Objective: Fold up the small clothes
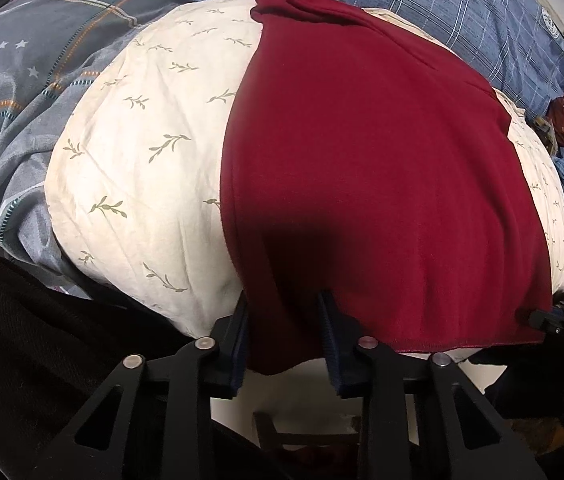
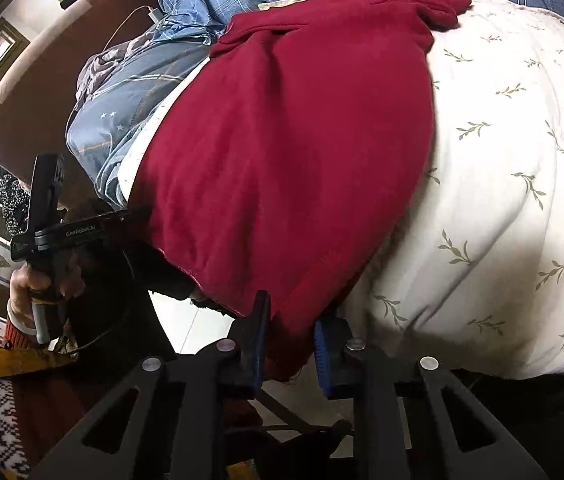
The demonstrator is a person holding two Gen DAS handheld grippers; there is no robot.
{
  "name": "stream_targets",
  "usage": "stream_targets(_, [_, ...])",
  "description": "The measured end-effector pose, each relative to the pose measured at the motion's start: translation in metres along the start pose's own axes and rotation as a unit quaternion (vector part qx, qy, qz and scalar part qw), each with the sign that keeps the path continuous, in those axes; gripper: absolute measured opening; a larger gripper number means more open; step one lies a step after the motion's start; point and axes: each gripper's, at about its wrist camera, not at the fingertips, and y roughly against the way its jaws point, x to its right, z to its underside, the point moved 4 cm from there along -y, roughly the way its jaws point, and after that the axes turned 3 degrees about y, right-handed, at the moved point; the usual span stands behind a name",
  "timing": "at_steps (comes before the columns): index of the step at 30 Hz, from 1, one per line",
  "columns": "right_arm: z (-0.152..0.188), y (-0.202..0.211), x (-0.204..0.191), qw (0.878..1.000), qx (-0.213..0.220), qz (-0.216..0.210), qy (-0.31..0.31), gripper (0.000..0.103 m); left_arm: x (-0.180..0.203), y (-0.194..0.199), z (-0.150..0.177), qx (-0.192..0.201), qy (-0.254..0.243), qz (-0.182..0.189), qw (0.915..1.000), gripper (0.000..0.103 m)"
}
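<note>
Left wrist view: your left gripper (image 1: pixel 286 316) and right gripper (image 2: pixel 292 316) each straddle a near corner of the red garment (image 1: pixel 362 152), jaws part-open, across the leaf-print pillow (image 1: pixel 141 140). Next, probably: close, then fold forward.

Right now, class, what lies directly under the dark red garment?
Under the red garment lies a cream pillow with a leaf print, showing on both sides of it. The pillow's middle is covered, so anything there is hidden. The left gripper and right gripper sit at its near hem.
</note>
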Motion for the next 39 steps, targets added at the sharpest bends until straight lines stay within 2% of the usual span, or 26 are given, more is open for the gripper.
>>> stream_targets(4, [-0.002,0.001,0.003,1.000,0.009,-0.018,-0.016,0.019,-0.006,0.007,0.001,0.000,0.001,0.001,1.0000,0.016])
stream_targets(6, [-0.001,-0.003,0.005,1.000,0.004,-0.014,-0.020,0.023,-0.011,0.007,0.002,-0.004,0.010,0.005,0.9999,0.016])
stream_targets(11, [0.003,-0.009,0.006,1.000,-0.006,-0.017,-0.023,0.023,-0.013,0.005,0.002,-0.006,0.013,0.009,0.9999,0.016])
stream_targets(12, [0.003,-0.008,0.006,1.000,-0.005,-0.018,-0.022,0.024,-0.013,0.005,0.002,-0.007,0.012,0.011,0.9998,0.017])
stream_targets(14, [0.003,-0.008,0.005,1.000,-0.004,-0.020,-0.021,0.024,-0.010,0.003,0.000,-0.008,0.016,0.018,0.9997,0.024])
stream_targets(16, [0.003,-0.009,0.006,0.999,-0.006,-0.023,-0.025,0.025,-0.011,-0.002,-0.001,-0.011,0.024,0.029,0.9992,0.037])
stream_targets(19, [0.004,-0.013,0.009,0.999,-0.008,-0.024,-0.037,0.025,-0.016,-0.012,-0.002,-0.019,0.043,0.036,0.9983,0.037])
stream_targets(20, [0.004,-0.013,0.009,0.999,-0.008,-0.024,-0.037,0.025,-0.018,-0.012,-0.003,-0.020,0.047,0.039,0.9979,0.036])
stream_targets(21, [0.004,-0.012,0.008,0.999,-0.007,-0.019,-0.032,0.021,-0.018,-0.012,-0.004,-0.020,0.045,0.043,0.9978,0.029])
stream_targets(22, [0.004,-0.009,0.007,1.000,-0.004,-0.014,-0.025,0.019,-0.017,-0.010,-0.004,-0.020,0.041,0.045,0.9979,0.016])
stream_targets(25, [-0.001,0.004,0.002,1.000,0.012,-0.017,-0.013,0.012,-0.016,-0.001,-0.004,-0.016,0.026,0.044,0.9986,0.008])
stream_targets(28, [-0.010,0.022,-0.006,0.999,0.039,-0.033,0.000,0.010,-0.015,0.021,-0.009,-0.004,0.029,0.083,0.9961,0.008])
stream_targets(34, [-0.037,0.052,-0.007,0.993,0.104,-0.048,-0.004,0.009,-0.015,0.061,-0.031,0.048,0.034,0.150,0.9868,0.007])
stream_targets(36, [-0.048,0.061,-0.002,0.990,0.129,-0.053,-0.014,0.009,-0.017,0.066,-0.043,0.065,0.044,0.162,0.9836,0.007])
stream_targets(39, [-0.070,0.075,0.007,0.984,0.171,-0.035,-0.018,0.009,-0.022,0.073,-0.063,0.092,0.060,0.172,0.9790,0.007])
